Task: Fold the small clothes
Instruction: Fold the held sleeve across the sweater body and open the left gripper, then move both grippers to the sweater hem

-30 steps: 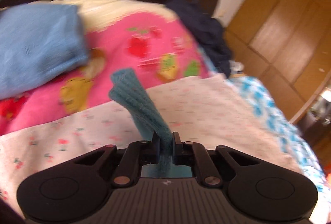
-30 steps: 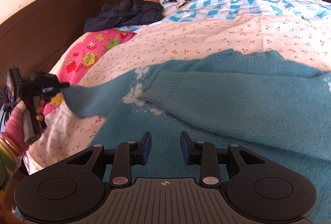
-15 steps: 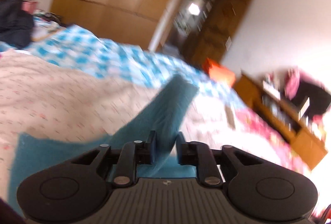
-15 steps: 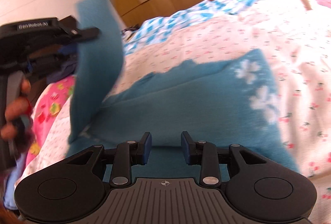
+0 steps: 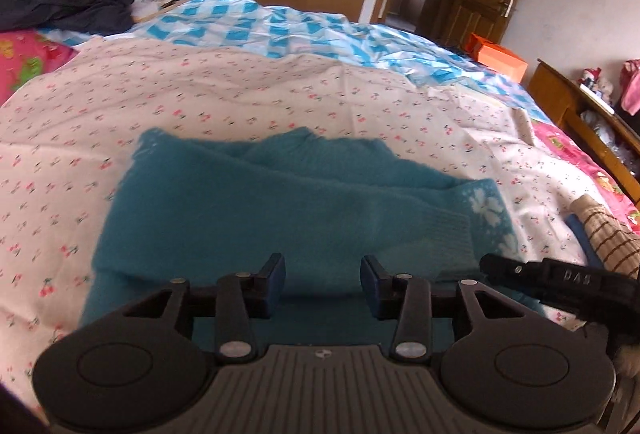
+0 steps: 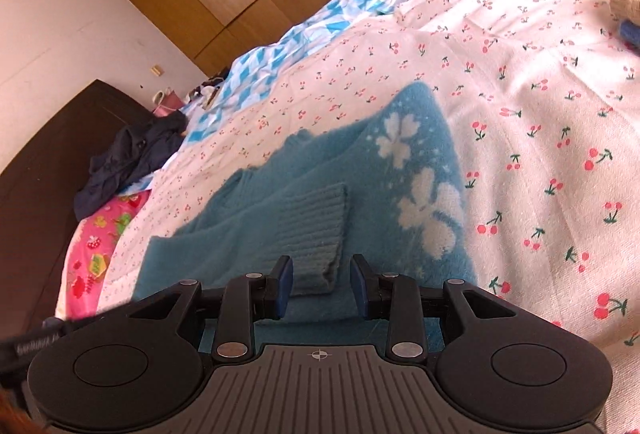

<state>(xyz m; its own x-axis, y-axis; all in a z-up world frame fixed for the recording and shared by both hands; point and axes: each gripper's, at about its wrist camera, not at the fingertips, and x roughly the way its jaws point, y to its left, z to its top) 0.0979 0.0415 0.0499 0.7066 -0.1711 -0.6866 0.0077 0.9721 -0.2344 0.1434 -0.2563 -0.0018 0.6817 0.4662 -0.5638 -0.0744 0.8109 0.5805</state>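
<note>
A small teal sweater with white flowers lies flat on the cherry-print bedsheet, a sleeve folded across its body with the ribbed cuff on top. My left gripper is open and empty just above the sweater's near edge. My right gripper is open and empty over the cuff; it also shows at the left wrist view's right edge. The sweater also fills the right wrist view.
A dark garment pile lies by the headboard. A blue checked cover lies beyond the sheet, a pink pillow to the left. A striped beige garment lies at the right. Wardrobes and a door stand behind.
My left gripper carried the sleeve across the sweater, laid it down and opened. The right gripper stayed open and swung over the cuff.
</note>
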